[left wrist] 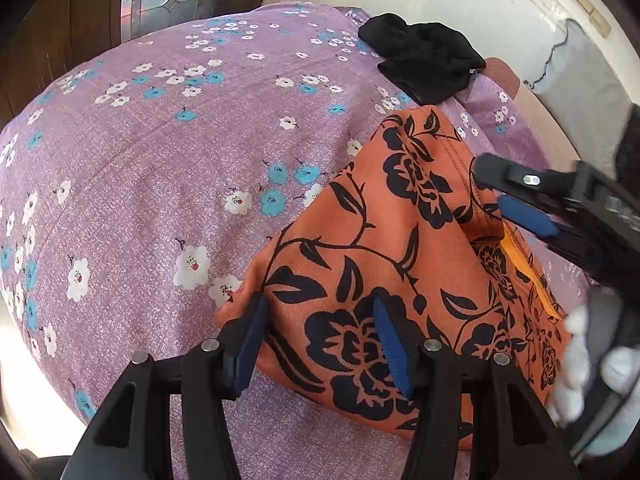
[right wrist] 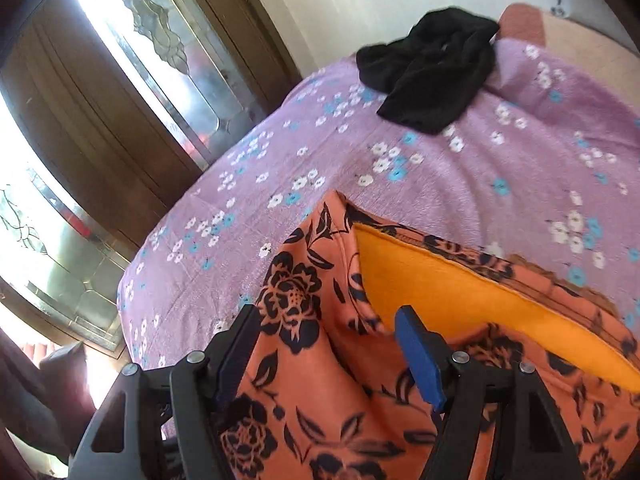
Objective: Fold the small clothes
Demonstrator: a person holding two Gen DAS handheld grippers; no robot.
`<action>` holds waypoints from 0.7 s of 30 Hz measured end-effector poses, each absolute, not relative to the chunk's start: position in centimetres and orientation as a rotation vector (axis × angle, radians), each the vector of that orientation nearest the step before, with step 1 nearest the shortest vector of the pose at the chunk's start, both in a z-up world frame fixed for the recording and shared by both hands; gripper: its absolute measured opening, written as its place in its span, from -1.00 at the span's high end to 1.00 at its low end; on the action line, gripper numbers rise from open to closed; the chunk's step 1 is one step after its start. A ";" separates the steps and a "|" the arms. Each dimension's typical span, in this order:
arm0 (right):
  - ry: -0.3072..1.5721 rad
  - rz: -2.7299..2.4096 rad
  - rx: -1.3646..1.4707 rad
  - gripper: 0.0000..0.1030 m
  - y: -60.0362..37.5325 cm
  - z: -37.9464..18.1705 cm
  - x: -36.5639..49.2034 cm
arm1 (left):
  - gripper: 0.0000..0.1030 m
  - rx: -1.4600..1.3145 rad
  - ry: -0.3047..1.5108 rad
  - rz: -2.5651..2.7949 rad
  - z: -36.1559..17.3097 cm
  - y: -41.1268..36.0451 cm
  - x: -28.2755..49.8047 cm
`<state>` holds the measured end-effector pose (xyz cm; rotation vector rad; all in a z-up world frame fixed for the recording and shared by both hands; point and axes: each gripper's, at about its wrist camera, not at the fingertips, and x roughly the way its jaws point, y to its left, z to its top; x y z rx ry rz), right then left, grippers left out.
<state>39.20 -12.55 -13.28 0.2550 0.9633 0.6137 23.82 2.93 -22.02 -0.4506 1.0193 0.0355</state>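
No brand, label or readable writing shows on anything here; the lettering on the right gripper's [left wrist: 516, 196] body is blurred past reading.

The orange garment [left wrist: 384, 264], printed with black flowers, lies folded on the purple sheet [left wrist: 168, 152]. A plain yellow-orange inner face [right wrist: 460, 300] shows at its open edge in the right wrist view. Its near edge is cut off by the frame in both views.

The left gripper [left wrist: 320, 340] sits over the garment's near corner, jaws spread; cloth lies beneath and between the blue pads [left wrist: 390, 344], which do not press it. The right gripper is also over the garment, on its far side from the left one, jaws spread wide [right wrist: 332, 356]; the fabric runs up between the fingers, but no pinch is visible.

A white-gloved hand [left wrist: 588, 360] holding the right gripper is blurred and partly cut off.

Beyond the garment, near the sheet's far edge, lies a crumpled black cloth [left wrist: 420, 60]; what kind of clothing it is cannot be made out.
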 end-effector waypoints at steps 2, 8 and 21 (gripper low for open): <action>0.967 0.650 0.238 -0.37 -11.7 -13.9 40.0 | -0.08 -0.470 1.023 0.030 -22.1 3.1 23.8; 0.982 0.592 0.241 0.78 -11.4 -14.3 42.2 | -0.08 -0.498 1.026 0.026 -22.2 3.2 23.5; 0.641 0.516 0.515 0.79 -16.7 -9.0 38.2 | -0.13 -0.494 1.024 0.039 -22.2 3.0 23.7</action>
